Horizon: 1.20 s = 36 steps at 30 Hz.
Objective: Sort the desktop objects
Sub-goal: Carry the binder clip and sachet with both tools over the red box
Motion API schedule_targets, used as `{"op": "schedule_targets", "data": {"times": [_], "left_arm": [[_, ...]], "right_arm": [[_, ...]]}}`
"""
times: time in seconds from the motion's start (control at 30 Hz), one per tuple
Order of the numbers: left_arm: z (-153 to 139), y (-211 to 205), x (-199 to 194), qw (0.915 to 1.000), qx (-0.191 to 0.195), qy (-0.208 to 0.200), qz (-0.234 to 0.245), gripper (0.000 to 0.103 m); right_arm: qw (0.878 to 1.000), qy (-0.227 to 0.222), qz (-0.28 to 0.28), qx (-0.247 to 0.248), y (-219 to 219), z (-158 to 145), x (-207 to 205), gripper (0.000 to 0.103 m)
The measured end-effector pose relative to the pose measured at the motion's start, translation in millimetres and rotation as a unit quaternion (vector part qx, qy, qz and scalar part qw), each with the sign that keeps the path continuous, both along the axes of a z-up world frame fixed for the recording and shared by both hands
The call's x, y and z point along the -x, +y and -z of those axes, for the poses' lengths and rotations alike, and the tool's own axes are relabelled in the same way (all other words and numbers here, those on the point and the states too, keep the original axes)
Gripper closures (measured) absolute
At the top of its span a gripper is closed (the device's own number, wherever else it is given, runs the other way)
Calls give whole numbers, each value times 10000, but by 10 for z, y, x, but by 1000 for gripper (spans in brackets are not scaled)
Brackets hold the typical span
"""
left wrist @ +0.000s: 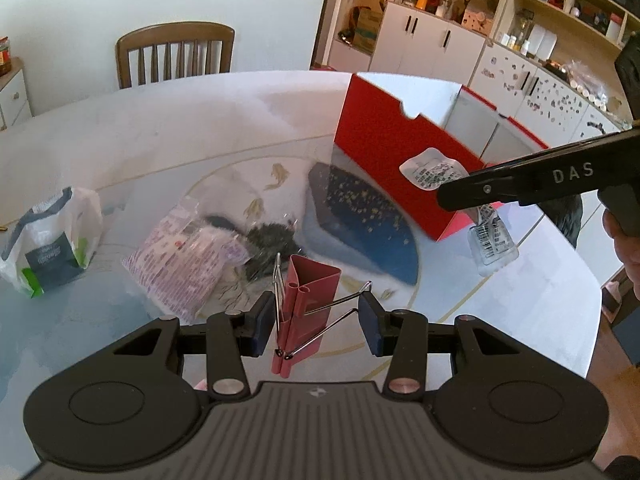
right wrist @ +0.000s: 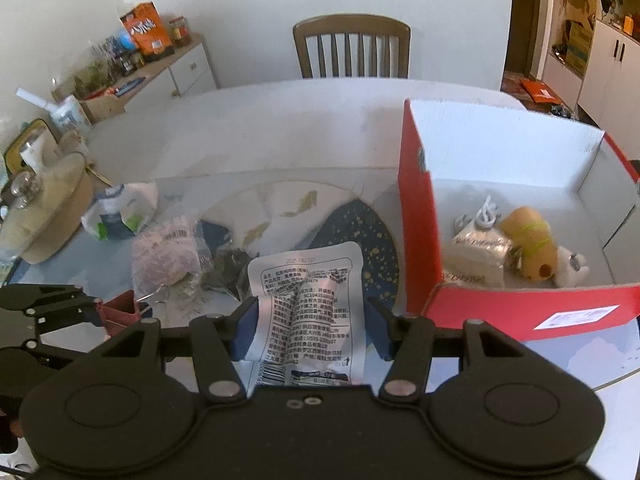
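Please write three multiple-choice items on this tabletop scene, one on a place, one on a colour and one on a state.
1. Where does the plush toy lie?
A. inside the red box
B. on the chair
C. beside the green and white bag

2. What colour is the binder clip between the fingers of the left gripper?
A. yellow
B. red
C. green

3. What is the state of the right gripper?
A. open and bare
B. resting inside the box
C. shut on the silver sachet

Answers:
1 A, the right wrist view shows the toy on the box floor, within its white walls.
2 B, its folded body is dull red, with wire handles of bare metal.
3 C, both blue pads press on the sachet's sides, outside the box.
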State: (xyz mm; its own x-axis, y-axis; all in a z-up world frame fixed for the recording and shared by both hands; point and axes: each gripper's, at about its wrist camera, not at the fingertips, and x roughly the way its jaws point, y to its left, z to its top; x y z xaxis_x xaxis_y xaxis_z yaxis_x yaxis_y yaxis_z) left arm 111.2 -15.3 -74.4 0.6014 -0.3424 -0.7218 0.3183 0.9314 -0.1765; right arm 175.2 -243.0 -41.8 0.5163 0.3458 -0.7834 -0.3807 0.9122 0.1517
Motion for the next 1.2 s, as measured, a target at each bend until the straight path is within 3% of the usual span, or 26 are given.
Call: {"op": "schedule_targets", "data": {"times": [0.43, 1.2], "left_arm": [[-303, -445, -123, 9997, 115, -129, -174, 59], [-567, -1557, -652, 9991, -2, -405, 75, 59]], "right_arm": [[9992, -319, -133, -199, -422, -394, -150, 47], [9982, -534, 23, -253, -1469, -443, -718, 47]]}}
